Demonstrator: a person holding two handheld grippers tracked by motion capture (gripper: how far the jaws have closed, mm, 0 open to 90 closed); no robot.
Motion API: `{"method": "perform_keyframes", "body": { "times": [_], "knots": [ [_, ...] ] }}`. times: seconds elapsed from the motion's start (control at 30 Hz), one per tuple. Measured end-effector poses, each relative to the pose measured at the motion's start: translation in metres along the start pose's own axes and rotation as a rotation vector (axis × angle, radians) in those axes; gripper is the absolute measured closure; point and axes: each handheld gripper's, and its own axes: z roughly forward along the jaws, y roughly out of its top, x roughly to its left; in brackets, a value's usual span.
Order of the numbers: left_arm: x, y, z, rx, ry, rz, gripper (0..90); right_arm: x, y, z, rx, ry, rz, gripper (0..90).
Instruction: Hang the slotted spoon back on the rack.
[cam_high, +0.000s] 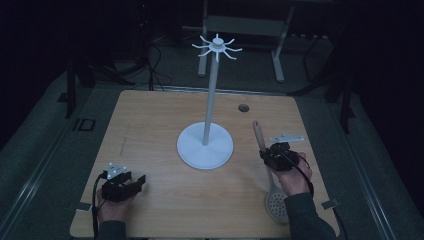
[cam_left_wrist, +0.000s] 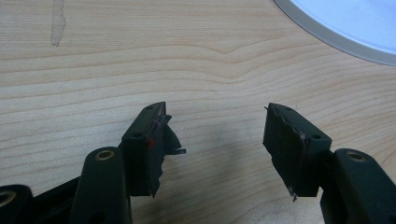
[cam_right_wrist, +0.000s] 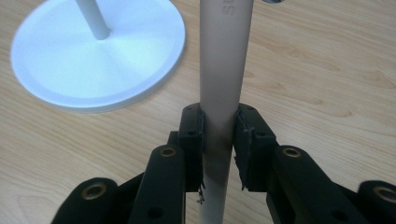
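matt pale wood-grain table

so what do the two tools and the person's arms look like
Both are black two-jaw tools. The left tool carries a grey three-cornered plate on top, and a black cable trails from it. The right tool has a black cable looping back over the hand. Brass-coloured screw holes dot the jaw arms, and the pads look frayed. Dark sleeves cover the forearms.
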Motion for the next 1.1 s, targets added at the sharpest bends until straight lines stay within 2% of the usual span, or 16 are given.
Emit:
{"method": "perform_keyframes", "body": {
  "times": [0.43, 0.83, 1.1],
  "knots": [
    [0.000, 0.000, -0.001, -0.004, -0.002, -0.002, 40.4, 0.004, 0.001, -0.012, -0.119, 0.016, -0.039, 73.7],
    [0.000, 0.000, -0.001, -0.004, 0.000, -0.001, 40.4, 0.000, 0.003, -0.023, -0.234, 0.053, -0.017, 73.7],
    [-0.001, 0.000, -0.001, -0.006, 0.003, 0.002, 40.5, 0.004, 0.004, -0.031, -0.302, 0.063, -0.012, 73.7]
  ]
}}
